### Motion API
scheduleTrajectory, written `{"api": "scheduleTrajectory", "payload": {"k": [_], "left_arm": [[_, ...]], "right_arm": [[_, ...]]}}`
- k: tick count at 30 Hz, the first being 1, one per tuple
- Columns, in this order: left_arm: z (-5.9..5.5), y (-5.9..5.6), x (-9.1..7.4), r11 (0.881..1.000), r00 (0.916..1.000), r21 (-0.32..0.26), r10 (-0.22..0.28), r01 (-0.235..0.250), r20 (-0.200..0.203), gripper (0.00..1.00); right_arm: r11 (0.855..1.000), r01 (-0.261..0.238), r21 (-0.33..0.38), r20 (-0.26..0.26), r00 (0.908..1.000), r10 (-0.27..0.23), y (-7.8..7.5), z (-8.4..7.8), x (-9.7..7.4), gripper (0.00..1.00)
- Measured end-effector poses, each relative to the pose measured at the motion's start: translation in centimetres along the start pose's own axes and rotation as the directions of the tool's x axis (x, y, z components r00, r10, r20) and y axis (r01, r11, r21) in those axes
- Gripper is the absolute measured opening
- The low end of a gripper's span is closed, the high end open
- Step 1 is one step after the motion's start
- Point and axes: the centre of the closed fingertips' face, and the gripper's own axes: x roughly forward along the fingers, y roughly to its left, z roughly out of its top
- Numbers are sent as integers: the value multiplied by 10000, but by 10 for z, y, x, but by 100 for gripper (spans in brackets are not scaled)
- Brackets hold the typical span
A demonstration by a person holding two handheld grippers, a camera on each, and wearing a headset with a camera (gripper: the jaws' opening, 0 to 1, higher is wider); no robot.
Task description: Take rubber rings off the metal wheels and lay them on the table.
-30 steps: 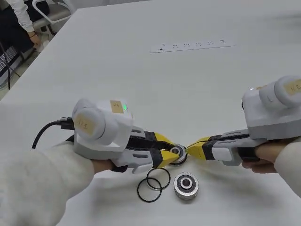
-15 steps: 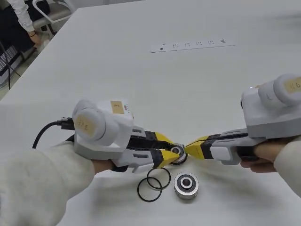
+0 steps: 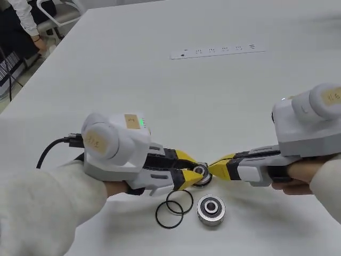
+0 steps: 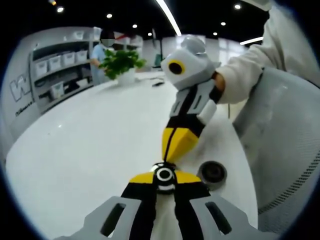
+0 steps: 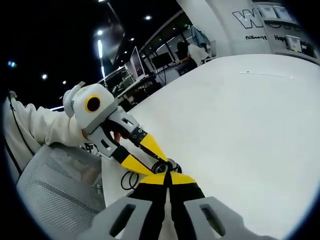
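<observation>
Rubber rings (image 3: 168, 203) lie on white table (image 3: 160, 90), office shelves (image 4: 55, 70) behind.

Head view looks down on the table (image 3: 160, 80); gripper views face each other, close, sharing one wheel (image 4: 164, 174).

The head view is bright under even overhead light. The white table (image 3: 224, 101) goes pale and nearly washed out toward its far edge, and the loose metal wheel (image 3: 211, 209) throws only a soft, short shadow. Both gripper views bend strongly at their edges. Ceiling lights (image 4: 167, 17) glare as strips and dots against a dark ceiling, and the left gripper view is slightly soft.
</observation>
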Motion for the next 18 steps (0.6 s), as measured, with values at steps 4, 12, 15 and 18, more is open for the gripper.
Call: {"api": "scheduleTrajectory", "payload": {"k": [4,12,15,18], "left_arm": [[0,-1,0,10000,10000,-2,2,-2,4,14],[0,-1,0,10000,10000,-4,2,-2,10,14],[0,-1,0,10000,10000,-6,1,-1,15,14],[1,-1,-1,10000,10000,-5,1,-1,16,14]], "right_arm": [[10000,-20,5,12,10000,20,0,0,0,0],[9999,-119,28,71,9999,119,2,1,0,0],[9999,-139,27,77,9999,139,2,1,0,0],[9998,-186,42,107,9998,186,3,1,1,0]]}}
